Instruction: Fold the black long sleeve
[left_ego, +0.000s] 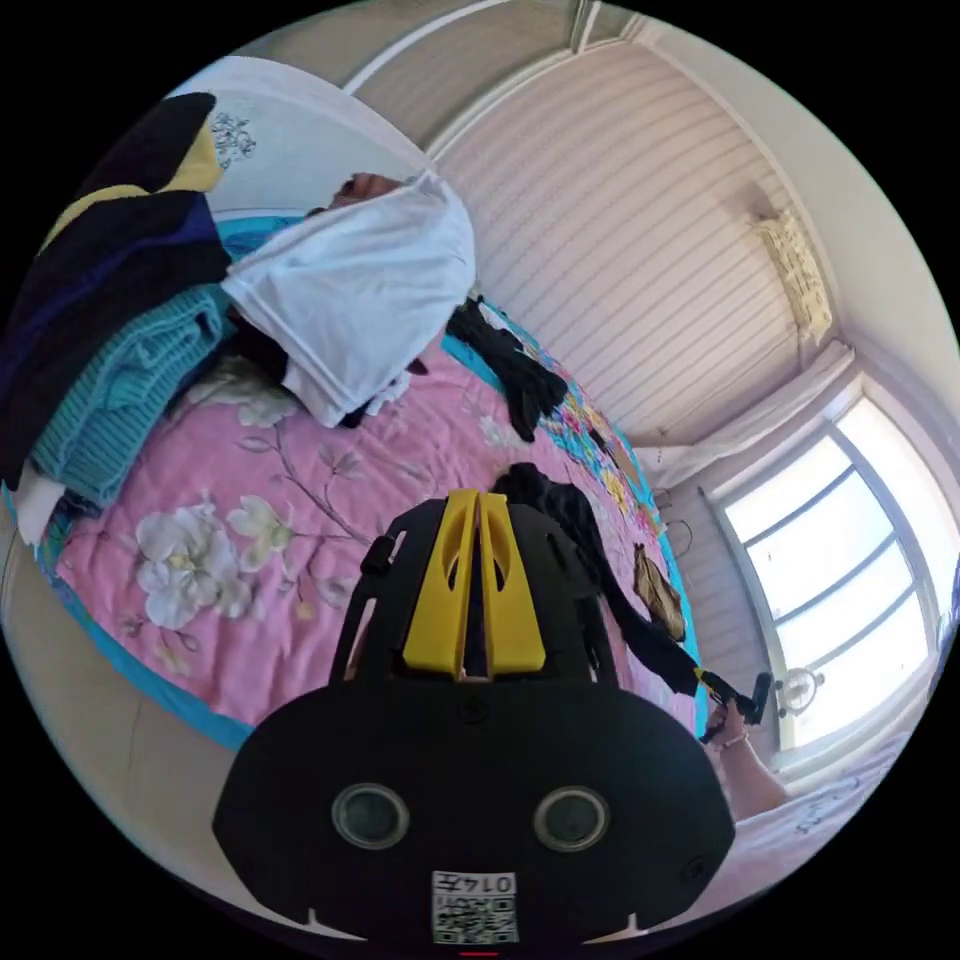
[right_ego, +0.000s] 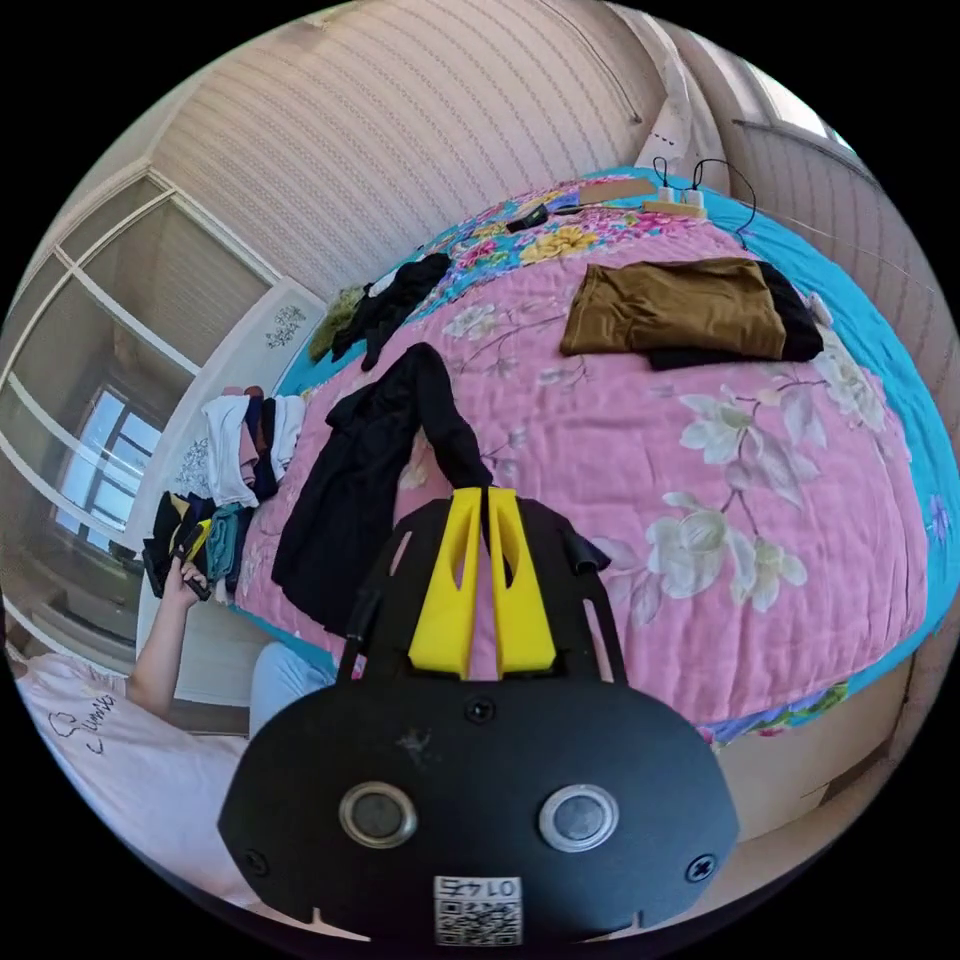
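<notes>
Lying spread on the pink floral bed (right_ego: 640, 470), the black long sleeve (right_ego: 360, 480) stretches between both grippers. The right gripper (right_ego: 480, 500) has its yellow jaws pinched narrow on one sleeve end; the left gripper (left_ego: 478, 500) has its jaws pressed together at the garment's (left_ego: 560, 510) other end, though whether cloth sits between them I cannot tell. The right gripper view brings in folded brown cloth (right_ego: 675, 305) at the far side. The left gripper view brings in a clothes pile (left_ego: 250, 300) and a window (left_ego: 840, 580). Bare quilt lies near the bed's edge.

Bedroom: quilted bed (right_ego: 700, 500), window (left_ego: 850, 580)
</notes>
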